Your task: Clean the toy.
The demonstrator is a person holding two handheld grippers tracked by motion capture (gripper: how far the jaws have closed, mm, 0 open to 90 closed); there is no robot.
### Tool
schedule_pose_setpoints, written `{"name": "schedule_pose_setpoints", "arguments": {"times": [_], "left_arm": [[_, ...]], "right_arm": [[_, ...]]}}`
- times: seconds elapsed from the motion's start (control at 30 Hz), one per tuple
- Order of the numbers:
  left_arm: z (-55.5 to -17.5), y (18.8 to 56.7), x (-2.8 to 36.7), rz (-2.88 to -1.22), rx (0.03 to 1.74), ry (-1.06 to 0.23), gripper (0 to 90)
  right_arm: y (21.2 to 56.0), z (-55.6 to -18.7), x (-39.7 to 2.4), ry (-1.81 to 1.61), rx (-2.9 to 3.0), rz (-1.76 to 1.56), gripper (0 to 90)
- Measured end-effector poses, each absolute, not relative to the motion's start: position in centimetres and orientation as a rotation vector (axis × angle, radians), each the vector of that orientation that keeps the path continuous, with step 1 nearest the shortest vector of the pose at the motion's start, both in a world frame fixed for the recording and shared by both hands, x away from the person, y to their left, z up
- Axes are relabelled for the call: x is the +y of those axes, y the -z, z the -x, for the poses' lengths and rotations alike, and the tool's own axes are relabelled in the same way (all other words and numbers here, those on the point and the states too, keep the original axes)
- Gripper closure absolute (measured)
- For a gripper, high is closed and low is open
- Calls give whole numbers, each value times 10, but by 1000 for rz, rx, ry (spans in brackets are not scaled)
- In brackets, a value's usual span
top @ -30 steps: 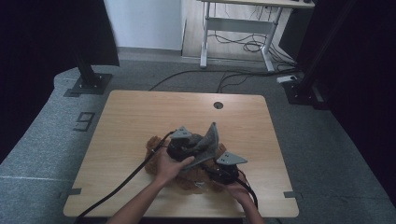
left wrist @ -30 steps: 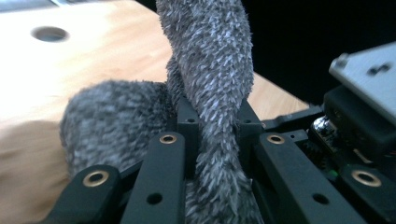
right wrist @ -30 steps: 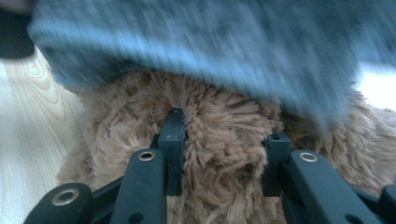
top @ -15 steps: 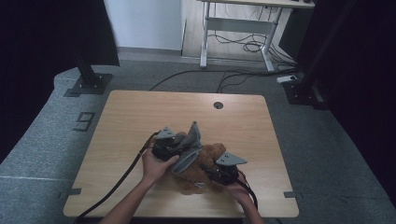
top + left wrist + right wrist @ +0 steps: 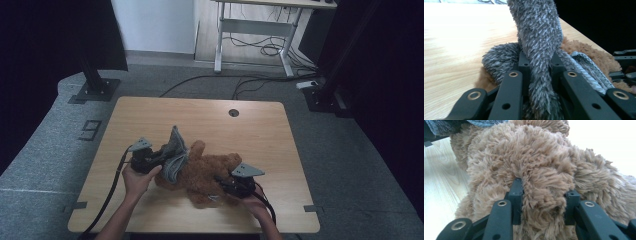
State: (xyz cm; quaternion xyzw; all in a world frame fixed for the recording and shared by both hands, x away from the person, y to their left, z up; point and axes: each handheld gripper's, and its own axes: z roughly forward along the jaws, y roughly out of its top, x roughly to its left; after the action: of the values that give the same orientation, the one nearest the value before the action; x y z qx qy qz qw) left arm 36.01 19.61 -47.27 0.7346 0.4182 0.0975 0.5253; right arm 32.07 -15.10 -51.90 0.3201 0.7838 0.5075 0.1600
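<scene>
The light wooden bench carried a brown plush teddy bear, lying near its front edge. A grey fuzzy knitted cloth stood up over the bear's left side. The left tool was clamped on this cloth. The right tool gripped the bear's brown fur.

High view overhead; both tool views close; shared: teddy bear.

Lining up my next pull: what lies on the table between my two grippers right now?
In the high view, the brown teddy bear spans that stretch, from the grey cloth at the left gripper to the right gripper.
</scene>
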Motion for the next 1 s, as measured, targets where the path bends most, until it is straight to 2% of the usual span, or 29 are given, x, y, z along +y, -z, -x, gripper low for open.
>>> {"name": "schedule_pose_setpoints", "arguments": {"times": [0.4, 0.6, 0.77, 1.0], "left_arm": [[-359, 489, 229, -1748, 1100, -274, 774], [-360, 491, 238, -1737, 1134, -253, 772], [-360, 468, 223, -1730, 1042, -265, 770], [-371, 439, 168, -1807, 913, -268, 769]], "right_arm": [[519, -321, -152, -1452, 2239, -920, 615], [520, -321, -153, -1455, 2237, -923, 614], [520, -322, -154, -1459, 2238, -930, 611], [520, -322, -154, -1465, 2238, -930, 610]]}}
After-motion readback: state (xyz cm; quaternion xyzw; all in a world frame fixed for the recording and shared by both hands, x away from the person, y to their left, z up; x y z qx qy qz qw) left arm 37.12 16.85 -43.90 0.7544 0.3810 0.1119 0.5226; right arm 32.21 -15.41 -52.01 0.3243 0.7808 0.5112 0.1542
